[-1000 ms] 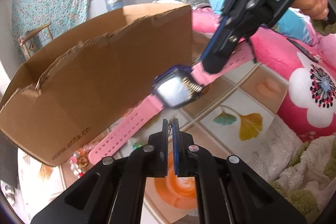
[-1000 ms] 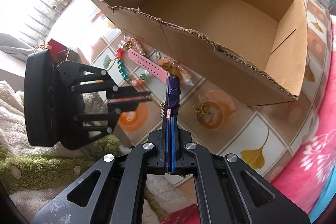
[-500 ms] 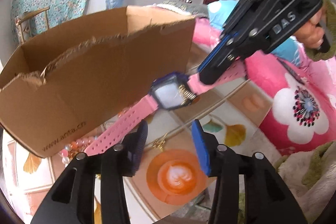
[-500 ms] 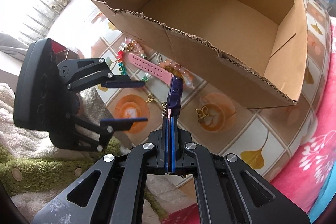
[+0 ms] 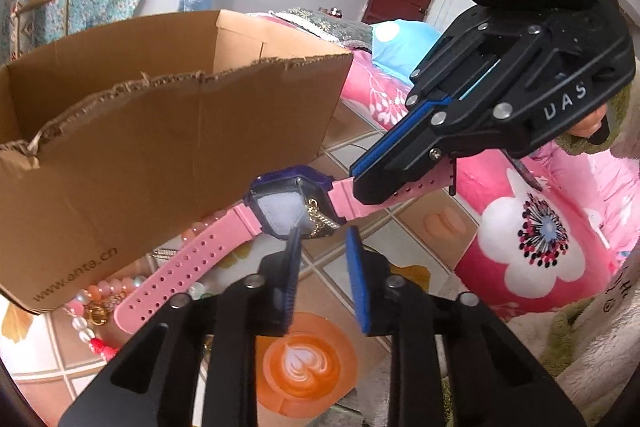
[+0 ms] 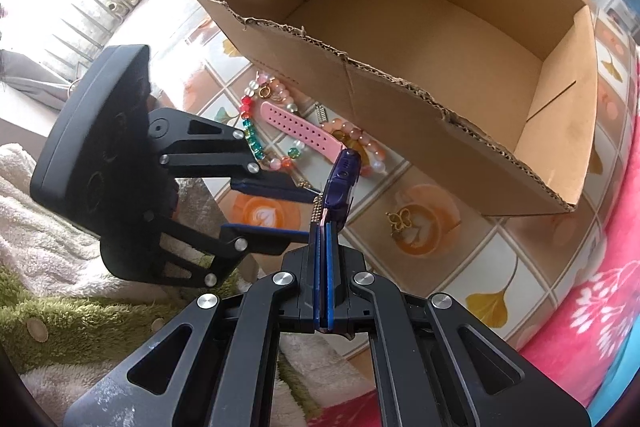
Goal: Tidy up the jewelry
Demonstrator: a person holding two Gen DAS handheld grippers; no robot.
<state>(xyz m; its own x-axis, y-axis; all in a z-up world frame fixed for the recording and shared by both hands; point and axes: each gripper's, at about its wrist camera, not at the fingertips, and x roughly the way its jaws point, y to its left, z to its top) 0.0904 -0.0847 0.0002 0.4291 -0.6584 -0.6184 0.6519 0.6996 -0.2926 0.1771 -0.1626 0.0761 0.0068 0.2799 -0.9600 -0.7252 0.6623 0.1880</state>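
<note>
I see the pink-strapped wristwatch with a dark purple square case (image 5: pixel 294 205) hanging in the air just in front of the open brown cardboard box (image 5: pixel 160 147), held level by one strap end. My right gripper (image 5: pixel 370 183) is clenched on that strap end, its blue-padded fingers pressed flat together around the pink band; from the right wrist view the watch case (image 6: pixel 340 183) stands edge-on just beyond the closed fingertips, and the free strap reaches toward the box's torn near wall (image 6: pixel 400 95). A short gold chain (image 5: pixel 320 219) drapes over the watch face. My left gripper (image 5: pixel 322 251) sits just beneath the watch case, released, its two blue-lined fingers spread apart with nothing between them; one fingertip is right at the edge of the case, though I cannot tell if it touches. Below the watch, against the foot of the box, lie a strand of coloured beads (image 6: pixel 256 143) and a peach bead bracelet (image 6: pixel 360 143) on the tiled tablecloth printed with coffee cups (image 6: pixel 480 267). A small gold butterfly charm (image 6: pixel 400 221) rests on the cloth near the box's front corner.
</note>
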